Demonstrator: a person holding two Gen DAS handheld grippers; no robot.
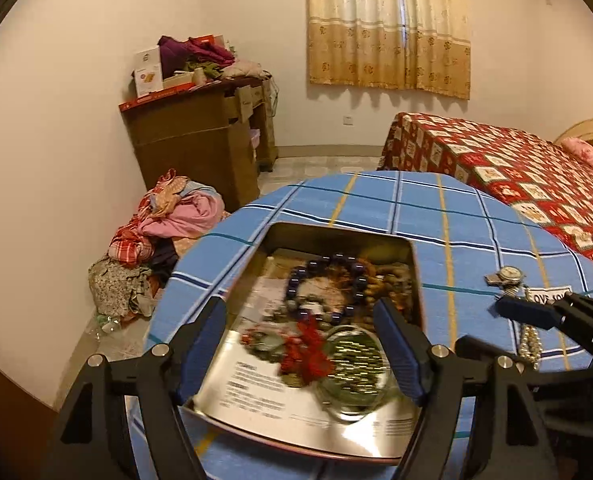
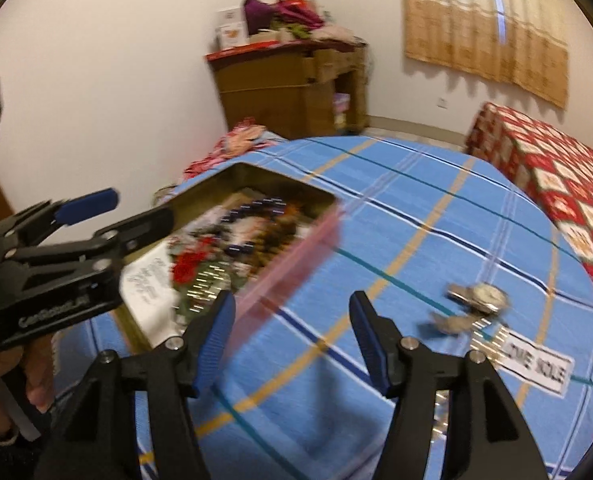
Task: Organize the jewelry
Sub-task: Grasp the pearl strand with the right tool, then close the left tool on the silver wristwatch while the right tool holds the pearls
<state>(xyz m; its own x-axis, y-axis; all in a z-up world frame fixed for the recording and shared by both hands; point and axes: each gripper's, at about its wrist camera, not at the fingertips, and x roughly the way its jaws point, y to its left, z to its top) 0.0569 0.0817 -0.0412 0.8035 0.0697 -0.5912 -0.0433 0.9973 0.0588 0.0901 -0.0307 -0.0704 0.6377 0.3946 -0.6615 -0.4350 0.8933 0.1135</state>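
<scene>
The left hand-held gripper point(image 1: 302, 346) hangs wide open and empty over the tin point(image 1: 400, 442) of beads. To the right, the watch point(image 2: 484, 295) lies loose on the surface point(image 2: 396, 208); the right hand-held gripper point(image 2: 292, 344), open and empty, likely fetches it next.

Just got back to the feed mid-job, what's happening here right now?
A person holds a claw in each hand over a table with a blue plaid cloth. The left claw hovers open over the metal tin that already holds bead bracelets, gripping nothing. The right claw is open and empty too, beside the tin. A wristwatch and a pearl strand lie loose on the cloth, not yet put away.
</scene>
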